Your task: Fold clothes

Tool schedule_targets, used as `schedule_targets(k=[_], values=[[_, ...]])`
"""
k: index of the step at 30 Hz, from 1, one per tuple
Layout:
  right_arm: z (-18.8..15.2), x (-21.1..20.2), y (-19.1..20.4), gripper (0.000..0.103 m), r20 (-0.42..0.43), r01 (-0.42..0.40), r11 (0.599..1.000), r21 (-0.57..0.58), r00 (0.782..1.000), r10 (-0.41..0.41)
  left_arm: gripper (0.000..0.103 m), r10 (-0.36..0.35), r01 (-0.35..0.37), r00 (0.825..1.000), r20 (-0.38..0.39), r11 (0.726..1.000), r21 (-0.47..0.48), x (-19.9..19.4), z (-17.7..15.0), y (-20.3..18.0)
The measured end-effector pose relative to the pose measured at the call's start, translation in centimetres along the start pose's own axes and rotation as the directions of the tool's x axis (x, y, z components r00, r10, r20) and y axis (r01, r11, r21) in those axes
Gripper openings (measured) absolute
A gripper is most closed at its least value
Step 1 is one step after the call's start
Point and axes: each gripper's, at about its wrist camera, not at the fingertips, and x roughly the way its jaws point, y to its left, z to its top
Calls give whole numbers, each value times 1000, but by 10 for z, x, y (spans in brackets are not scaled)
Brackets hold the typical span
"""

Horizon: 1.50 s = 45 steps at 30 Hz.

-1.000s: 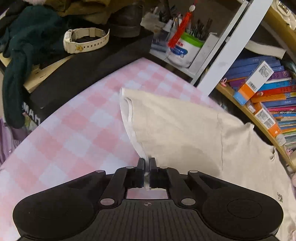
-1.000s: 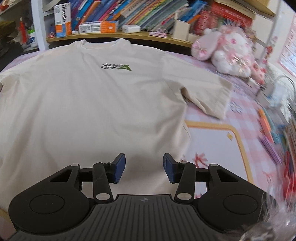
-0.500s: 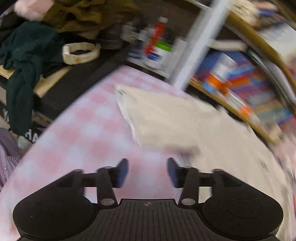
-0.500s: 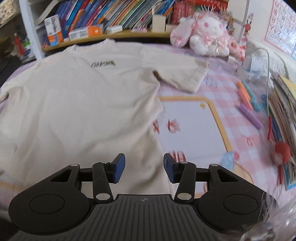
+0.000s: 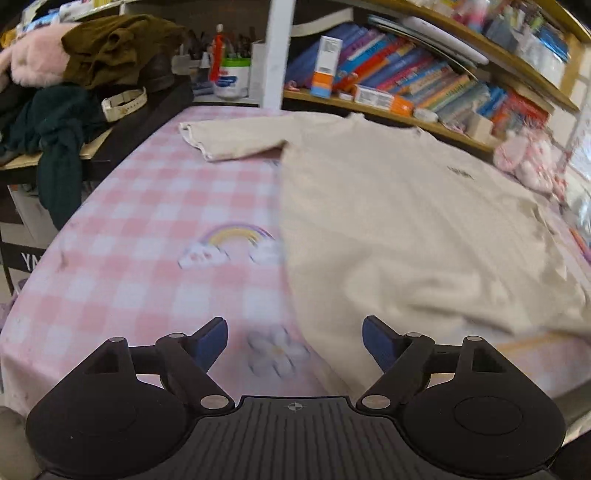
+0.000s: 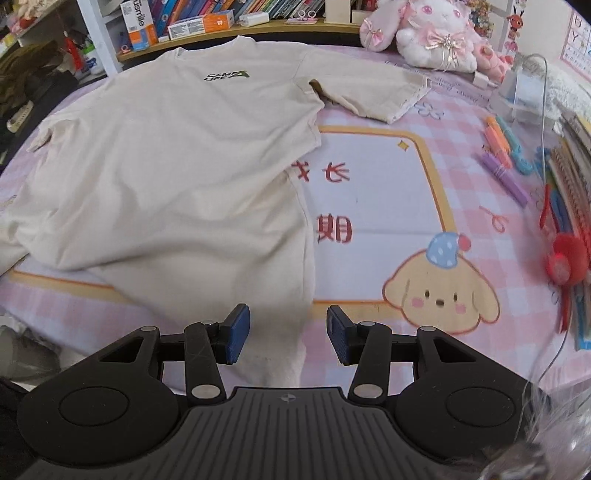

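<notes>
A cream T-shirt (image 5: 399, 221) with a small chest logo lies spread face up on the pink checked table cover (image 5: 147, 229). In the right wrist view the shirt (image 6: 166, 158) has its sleeves out to each side and its hem near me. My left gripper (image 5: 294, 341) is open and empty, above the shirt's lower left side edge. My right gripper (image 6: 284, 332) is open and empty, above the shirt's lower right hem corner.
Bookshelves (image 5: 424, 85) run along the far edge. A dark side table with clothes and a watch (image 5: 123, 101) stands at the left. A plush rabbit (image 6: 432, 33), pens (image 6: 502, 147), notebooks (image 6: 569, 177) and a cable (image 6: 543, 110) lie at the right.
My left gripper let go of the left sleeve, opened and drew back toward the hem. My right gripper, open throughout, also drew back to the hem's right corner.
</notes>
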Motion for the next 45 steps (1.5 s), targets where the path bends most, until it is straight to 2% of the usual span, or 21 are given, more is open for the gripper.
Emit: schedule_targets(k=[5, 9, 11, 13, 14, 15, 16, 17, 19, 21, 24, 27, 30, 32, 34, 37, 40, 45], values=[[-11, 3, -2, 41, 0, -40, 999, -16, 999, 40, 80, -8, 10, 999, -40, 998, 62, 1, -14, -27], [-18, 4, -3, 39, 21, -49, 999, -11, 999, 50, 78, 24, -15, 997, -71, 993, 116, 9, -19, -51], [-21, 3, -2, 28, 33, -56, 998, -14, 998, 56, 70, 48, -39, 997, -61, 989, 145, 10, -21, -60], [-23, 2, -1, 25, 43, -63, 998, -19, 997, 64, 53, 64, -57, 997, -39, 988, 145, 9, -22, -64], [-24, 2, -1, 20, 47, -65, 998, -23, 997, 66, 44, 67, -62, 997, -33, 989, 135, 8, -22, -64], [-25, 2, -1, 14, 51, -65, 997, -28, 997, 66, 18, 68, -63, 997, -32, 990, 125, 7, -21, -63], [-25, 1, -1, 5, 49, -69, 997, -27, 996, 70, 11, 59, -55, 997, -39, 993, 108, 5, -19, -62], [-25, 1, -2, 5, 45, -74, 997, -23, 996, 75, 9, 25, -21, 999, -46, 997, 75, 1, -13, -60], [-21, -7, -3, 5, 64, -104, 995, -7, 992, 104, 8, -82, 82, 996, -22, 997, -5, -11, 0, -57], [-15, -17, -5, 5, 99, -143, 990, 15, 985, 141, 8, -175, 179, 983, 53, 980, -82, -24, 18, -52], [9, -28, -11, 5, 186, -192, 978, 84, 967, 174, 8, -274, 304, 947, 166, 932, -199, -20, 52, -42], [39, -21, -11, 4, 242, -178, 976, 129, 960, 143, 8, -328, 381, 919, 218, 880, -282, 9, 85, -41], [62, -3, -3, 4, 236, -114, 982, 149, 969, 77, 11, -329, 361, 932, 152, 873, -328, 45, 110, -53], [70, 10, 4, 5, 215, -71, 987, 143, 976, 39, 20, -326, 336, 941, 87, 874, -351, 65, 122, -61], [71, 19, 9, 5, 198, -40, 992, 123, 980, 15, 33, -335, 338, 940, 65, 886, -317, 68, 126, -63], [66, 23, 10, 5, 189, -28, 993, 114, 982, 6, 43, -325, 333, 943, 73, 923, -194, 52, 120, -58], [60, 24, 4, 5, 177, -35, 988, 148, 984, 8, 44, -316, 317, 948, 39, 948, -39, 43, 114, -58], [49, 24, 3, 7, 167, -41, 980, 196, 986, 8, 44, -279, 281, 960, -37, 944, 172, 61, 112, -90]])
